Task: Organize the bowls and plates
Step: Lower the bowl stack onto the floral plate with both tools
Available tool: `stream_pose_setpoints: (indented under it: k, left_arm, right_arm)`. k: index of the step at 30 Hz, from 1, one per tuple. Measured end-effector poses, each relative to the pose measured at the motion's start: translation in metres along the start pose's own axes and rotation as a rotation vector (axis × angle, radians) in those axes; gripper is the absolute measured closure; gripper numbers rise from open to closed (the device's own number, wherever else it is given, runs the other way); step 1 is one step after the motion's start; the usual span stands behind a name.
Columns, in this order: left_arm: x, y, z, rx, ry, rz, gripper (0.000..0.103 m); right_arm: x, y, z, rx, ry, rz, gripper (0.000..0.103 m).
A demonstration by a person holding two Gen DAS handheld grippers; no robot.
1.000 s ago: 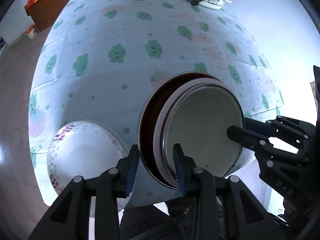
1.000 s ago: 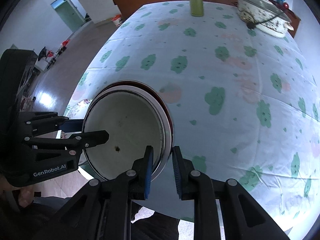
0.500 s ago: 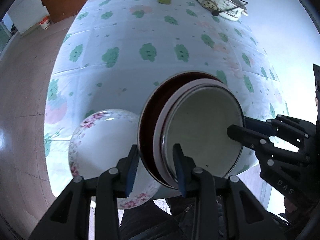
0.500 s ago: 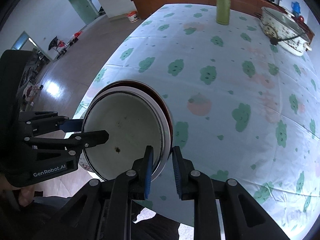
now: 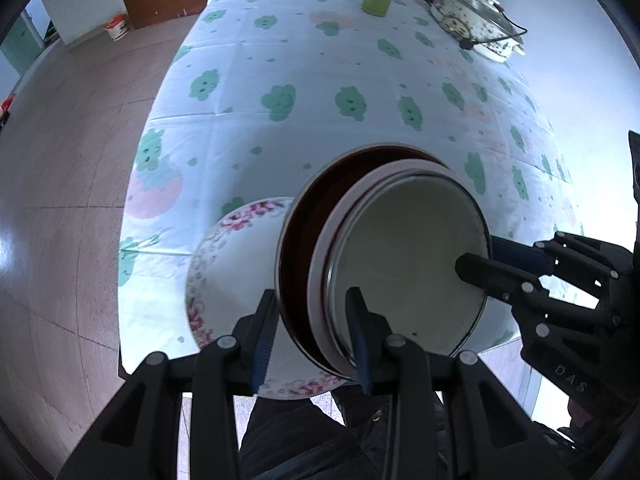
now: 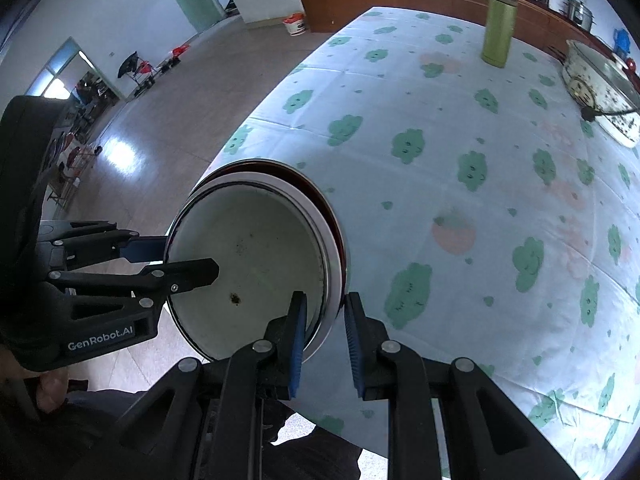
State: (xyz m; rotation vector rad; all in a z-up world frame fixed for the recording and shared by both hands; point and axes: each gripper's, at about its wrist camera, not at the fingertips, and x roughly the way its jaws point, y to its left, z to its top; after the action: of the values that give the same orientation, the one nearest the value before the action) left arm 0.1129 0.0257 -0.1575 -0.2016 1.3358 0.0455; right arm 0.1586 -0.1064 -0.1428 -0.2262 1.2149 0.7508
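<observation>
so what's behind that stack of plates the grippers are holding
A floral bowl on the tablecloth sits behind the stack. The stack hides its right side, so whether they touch is unclear.

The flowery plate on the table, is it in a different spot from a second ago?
The plate itself likely stayed put. The stack of bowls, gripped by the left gripper and right gripper, traveled leftward and now overlaps the flowery plate. Both grips stayed clamped; the green bottle stayed put.

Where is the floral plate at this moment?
In the left wrist view, the floral plate lies at the table's near edge, left of and partly behind the stack of plates.
</observation>
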Motion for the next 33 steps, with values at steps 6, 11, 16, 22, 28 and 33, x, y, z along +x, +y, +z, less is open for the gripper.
stream_pose_setpoints:
  k: [6, 11, 16, 22, 28, 33]
  left_arm:
    - [-0.002, 0.014, -0.004, -0.016, 0.002, 0.006, 0.071]
    - [0.000, 0.026, -0.008, -0.029, 0.012, 0.006, 0.071]
    - [0.002, 0.038, -0.012, -0.042, 0.024, 0.006, 0.071]
    - [0.009, 0.048, -0.015, -0.054, 0.045, 0.004, 0.071]
    - [0.016, 0.054, -0.018, -0.062, 0.068, -0.005, 0.071]
    - [0.022, 0.058, -0.019, -0.066, 0.085, -0.013, 0.071]
  right_arm:
    - [0.007, 0.015, 0.004, -0.020, 0.012, 0.006, 0.082]
    - [0.013, 0.025, 0.007, -0.035, 0.023, 0.009, 0.082]
    - [0.020, 0.036, 0.008, -0.047, 0.038, 0.013, 0.082]
    - [0.030, 0.046, 0.010, -0.059, 0.060, 0.016, 0.082]
    - [0.037, 0.051, 0.010, -0.059, 0.078, 0.015, 0.082]
    - [0.040, 0.053, 0.009, -0.059, 0.087, 0.014, 0.082]
